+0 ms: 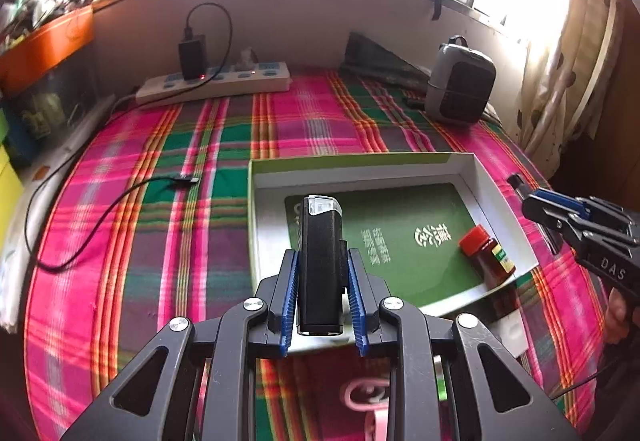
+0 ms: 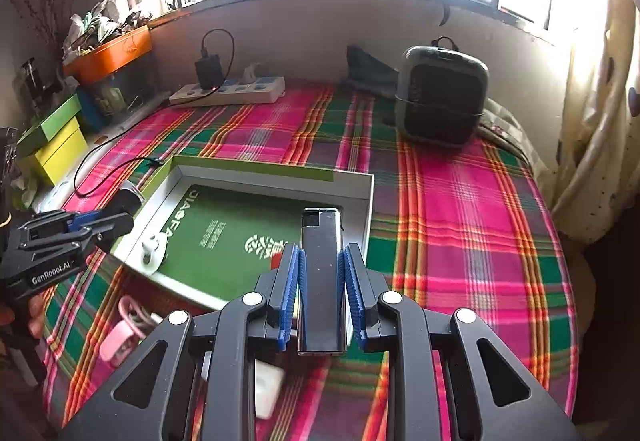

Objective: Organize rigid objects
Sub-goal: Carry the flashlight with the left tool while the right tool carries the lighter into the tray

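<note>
I had the plaid cloth (image 1: 200, 145) under everything, and on it the shallow white box (image 1: 488, 197), my landmark. A green booklet (image 1: 400, 233) lay flat inside the box, a red-capped jar (image 1: 486, 255) on its side at the booklet's right edge. My left gripper (image 1: 323, 273) was nearly closed on a black lighter (image 1: 320, 261), held above the box's near-left part. My right gripper (image 2: 322, 273) pinched a grey lighter (image 2: 321, 281), probably over the box's near-right corner.

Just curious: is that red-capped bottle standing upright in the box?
No, the bottle lies on its side on the green booklet inside the box.
</note>
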The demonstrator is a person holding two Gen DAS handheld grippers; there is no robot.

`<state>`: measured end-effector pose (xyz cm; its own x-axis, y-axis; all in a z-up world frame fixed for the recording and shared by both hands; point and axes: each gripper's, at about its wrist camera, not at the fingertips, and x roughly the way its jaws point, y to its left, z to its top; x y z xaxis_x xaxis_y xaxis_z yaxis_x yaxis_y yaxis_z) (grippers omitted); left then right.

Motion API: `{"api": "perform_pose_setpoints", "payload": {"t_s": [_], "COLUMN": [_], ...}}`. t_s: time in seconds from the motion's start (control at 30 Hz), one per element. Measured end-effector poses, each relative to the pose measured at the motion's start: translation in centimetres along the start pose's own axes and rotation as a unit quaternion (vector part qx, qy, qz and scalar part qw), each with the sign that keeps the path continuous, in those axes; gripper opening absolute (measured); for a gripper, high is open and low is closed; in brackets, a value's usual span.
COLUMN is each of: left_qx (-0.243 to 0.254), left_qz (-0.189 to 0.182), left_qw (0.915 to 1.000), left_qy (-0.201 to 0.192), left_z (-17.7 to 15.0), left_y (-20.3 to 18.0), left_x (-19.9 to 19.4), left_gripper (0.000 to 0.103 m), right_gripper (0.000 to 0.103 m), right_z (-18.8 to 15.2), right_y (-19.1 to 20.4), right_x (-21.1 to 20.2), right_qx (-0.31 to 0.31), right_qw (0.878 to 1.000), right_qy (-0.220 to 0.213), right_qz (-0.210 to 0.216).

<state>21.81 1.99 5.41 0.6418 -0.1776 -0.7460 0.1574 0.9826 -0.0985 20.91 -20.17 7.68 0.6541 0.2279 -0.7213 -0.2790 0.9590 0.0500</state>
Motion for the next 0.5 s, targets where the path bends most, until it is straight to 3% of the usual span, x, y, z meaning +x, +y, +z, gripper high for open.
{"api": "perform_pose_setpoints", "payload": {"t_s": [0.5], "left_qx": [0.0], "left_qz": [0.011], "left_qw": [0.9996], "left_qy": [0.027], "left_z": [1.2], "left_y": [0.2], "left_x": [3.6], "left_gripper": [0.023], "right_gripper": [0.024], "right_z": [1.6], "right_y": [-0.1], "right_x": [5.1], "right_qx": [-0.001], "right_qw": [0.999], "right_qy": [0.038], "right_qz": [0.02]}}
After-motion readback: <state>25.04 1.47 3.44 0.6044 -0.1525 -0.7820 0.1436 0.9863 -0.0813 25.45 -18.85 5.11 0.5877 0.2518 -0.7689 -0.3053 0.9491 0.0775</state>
